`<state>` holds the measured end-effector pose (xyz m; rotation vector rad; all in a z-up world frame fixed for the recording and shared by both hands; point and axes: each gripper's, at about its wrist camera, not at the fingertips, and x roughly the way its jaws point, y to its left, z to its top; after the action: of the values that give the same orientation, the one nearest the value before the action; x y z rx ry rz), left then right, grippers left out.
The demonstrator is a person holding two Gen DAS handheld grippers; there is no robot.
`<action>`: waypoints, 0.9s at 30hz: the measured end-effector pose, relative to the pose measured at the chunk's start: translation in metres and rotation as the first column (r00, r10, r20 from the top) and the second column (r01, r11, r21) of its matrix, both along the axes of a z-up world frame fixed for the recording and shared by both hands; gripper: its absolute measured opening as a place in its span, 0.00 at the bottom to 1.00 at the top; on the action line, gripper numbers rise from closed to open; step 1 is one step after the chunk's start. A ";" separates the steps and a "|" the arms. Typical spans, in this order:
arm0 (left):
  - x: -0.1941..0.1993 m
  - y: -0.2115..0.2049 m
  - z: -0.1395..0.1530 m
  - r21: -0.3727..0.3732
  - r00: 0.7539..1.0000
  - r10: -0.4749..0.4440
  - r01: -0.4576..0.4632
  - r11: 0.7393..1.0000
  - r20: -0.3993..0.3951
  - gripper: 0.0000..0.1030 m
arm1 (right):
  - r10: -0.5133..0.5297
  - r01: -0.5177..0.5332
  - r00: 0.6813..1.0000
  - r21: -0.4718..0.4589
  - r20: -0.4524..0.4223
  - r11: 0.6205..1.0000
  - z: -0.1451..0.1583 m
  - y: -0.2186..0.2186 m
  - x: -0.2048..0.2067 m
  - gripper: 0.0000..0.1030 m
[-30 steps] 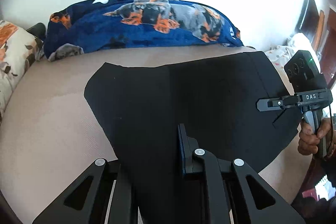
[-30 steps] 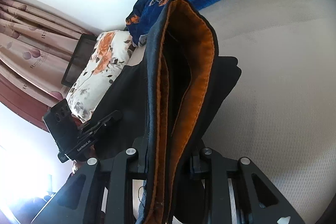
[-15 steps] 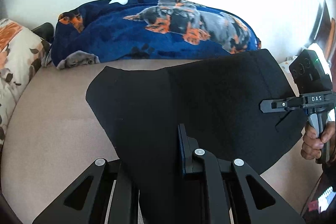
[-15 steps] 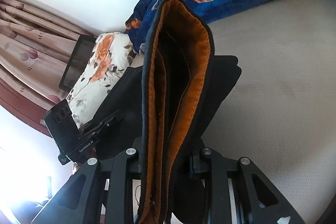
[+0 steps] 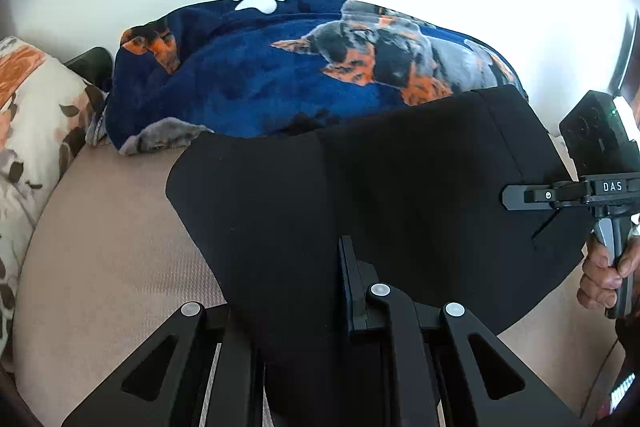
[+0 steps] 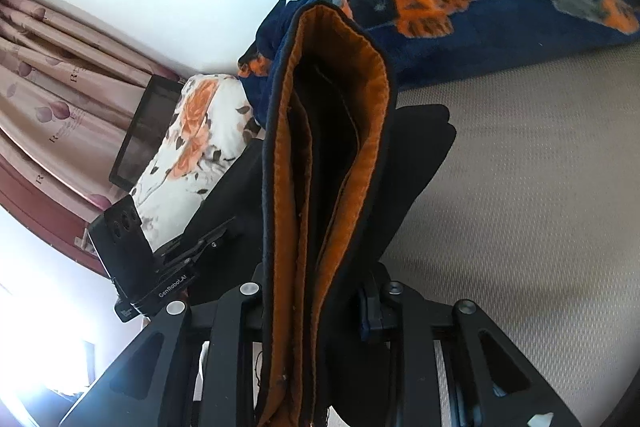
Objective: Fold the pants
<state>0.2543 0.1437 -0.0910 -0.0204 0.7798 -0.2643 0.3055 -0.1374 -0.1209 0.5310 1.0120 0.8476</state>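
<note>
The black pants (image 5: 380, 195) hang spread between my two grippers above the beige bed (image 5: 104, 251). My left gripper (image 5: 304, 291) is shut on the near edge of the cloth, which drapes over and hides its fingertips. At the right edge of the left wrist view my right gripper (image 5: 520, 197) holds the far side, with a hand on its handle. In the right wrist view my right gripper (image 6: 316, 291) is shut on the pants' waistband (image 6: 328, 163), whose orange lining stands up in folded layers. My left gripper (image 6: 224, 231) shows at the left, gripping the black cloth.
A blue dog-print blanket (image 5: 304, 75) lies bunched along the bed's far side against the white wall. A floral pillow (image 5: 28, 131) sits at the left. Pink curtains (image 6: 52, 83) and a dark framed panel (image 6: 144, 131) stand behind the pillow. Bare bed surface (image 6: 520, 207) stretches right.
Both grippers have carried the held pants across the bed toward the blue blanket, which now looms larger. The cloth's far edge now overlaps the blanket. Both grips are unchanged.
</note>
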 end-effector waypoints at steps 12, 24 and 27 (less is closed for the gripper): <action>0.028 0.011 0.000 0.023 1.000 0.024 -0.025 0.999 0.016 0.15 | -0.005 0.005 1.000 0.013 0.015 1.000 0.001 0.011 0.018 0.24; 0.044 0.019 -0.013 0.021 0.999 0.042 -0.042 0.999 -0.009 0.15 | -0.016 0.016 1.000 0.019 0.002 1.000 -0.008 0.007 0.024 0.24; 0.047 0.021 -0.017 0.016 0.999 0.047 -0.047 0.999 -0.020 0.15 | -0.021 0.021 1.000 0.020 -0.006 1.000 -0.011 0.006 0.025 0.24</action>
<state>0.3012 0.1646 -0.1080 -0.0267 0.8007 -0.2138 0.3306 -0.1318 -0.1318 0.5602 1.0028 0.8387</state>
